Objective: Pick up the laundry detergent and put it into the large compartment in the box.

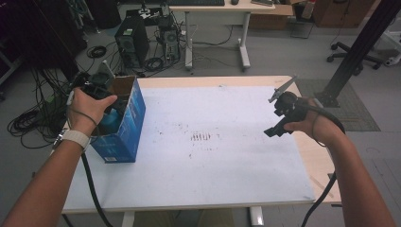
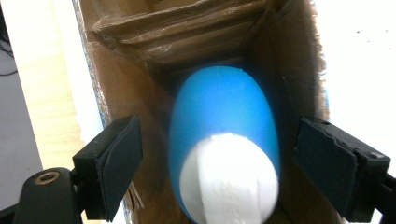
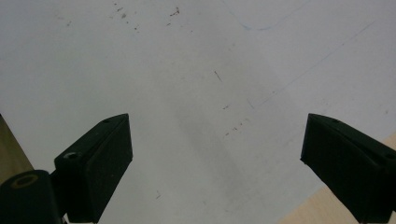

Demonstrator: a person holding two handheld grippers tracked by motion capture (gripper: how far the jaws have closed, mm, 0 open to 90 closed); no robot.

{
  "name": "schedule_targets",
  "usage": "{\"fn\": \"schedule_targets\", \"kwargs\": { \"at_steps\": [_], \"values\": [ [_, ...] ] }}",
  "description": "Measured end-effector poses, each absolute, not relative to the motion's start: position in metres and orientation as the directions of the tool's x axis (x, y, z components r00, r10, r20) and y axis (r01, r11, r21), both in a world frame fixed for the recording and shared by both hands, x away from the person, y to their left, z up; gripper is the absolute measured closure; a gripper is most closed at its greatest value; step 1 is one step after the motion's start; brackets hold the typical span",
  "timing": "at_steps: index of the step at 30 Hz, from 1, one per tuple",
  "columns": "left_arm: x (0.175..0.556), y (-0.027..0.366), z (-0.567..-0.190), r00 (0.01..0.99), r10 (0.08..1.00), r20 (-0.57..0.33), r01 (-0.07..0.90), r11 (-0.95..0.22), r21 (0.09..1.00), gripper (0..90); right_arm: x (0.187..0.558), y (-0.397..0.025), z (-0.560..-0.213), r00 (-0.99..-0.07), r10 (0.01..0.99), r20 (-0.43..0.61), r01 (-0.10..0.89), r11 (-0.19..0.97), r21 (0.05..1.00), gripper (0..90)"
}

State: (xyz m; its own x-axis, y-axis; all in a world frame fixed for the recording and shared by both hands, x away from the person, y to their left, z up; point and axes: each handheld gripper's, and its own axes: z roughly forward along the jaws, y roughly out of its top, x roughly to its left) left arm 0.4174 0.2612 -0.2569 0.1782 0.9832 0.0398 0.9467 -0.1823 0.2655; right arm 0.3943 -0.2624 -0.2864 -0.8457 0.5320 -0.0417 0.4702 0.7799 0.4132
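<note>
My left tongs (image 2: 217, 172) released, straddling blue bottle (image 2: 224, 140) inside open box (image 1: 126, 124), counter's left | bottle looks smooth, light, slippery: grip mid-body, not white cap | right tongs (image 3: 215, 163) released, idle right

I count one box (image 1: 124, 126) on my table (image 1: 236, 198), blue outside and brown cardboard inside, standing open at the top. In it lies one bottle (image 2: 224, 140), blue with a white cap; I see no second one beside it in the left gripper view. I hold two grippers, one in each hand: my left gripper (image 2: 219, 163) over the box and my right gripper (image 3: 215, 158) over the table's one white mat (image 1: 208, 165). Each gripper has two black jaws, four in all. Behind my table on the floor stand two computer towers (image 1: 132, 40) and one further desk (image 1: 222, 9).
</note>
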Motion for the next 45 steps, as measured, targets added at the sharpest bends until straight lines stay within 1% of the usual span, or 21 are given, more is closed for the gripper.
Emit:
{"fn": "schedule_targets", "kwargs": {
  "at_steps": [7,12,36,45],
  "values": [
    [0.415,0.26,-0.253,0.18,0.983,0.03,0.946,-0.181,0.268,14.3,0.392,-0.263,-0.285,-0.846,0.532,-0.044,0.469,0.78,0.414,9.1],
    [0.412,0.259,-0.244,0.189,0.981,0.038,0.942,-0.192,0.276,14.0,0.391,-0.263,-0.283,-0.845,0.533,-0.047,0.468,0.779,0.417,9.1],
    [0.402,0.25,-0.212,0.23,0.971,0.058,0.935,-0.237,0.264,13.1,0.387,-0.262,-0.277,-0.846,0.53,-0.055,0.464,0.783,0.415,9.1],
    [0.398,0.246,-0.202,0.253,0.966,0.053,0.932,-0.258,0.256,13.2,0.386,-0.26,-0.275,-0.846,0.53,-0.057,0.462,0.783,0.416,9.1]
  ]
}}
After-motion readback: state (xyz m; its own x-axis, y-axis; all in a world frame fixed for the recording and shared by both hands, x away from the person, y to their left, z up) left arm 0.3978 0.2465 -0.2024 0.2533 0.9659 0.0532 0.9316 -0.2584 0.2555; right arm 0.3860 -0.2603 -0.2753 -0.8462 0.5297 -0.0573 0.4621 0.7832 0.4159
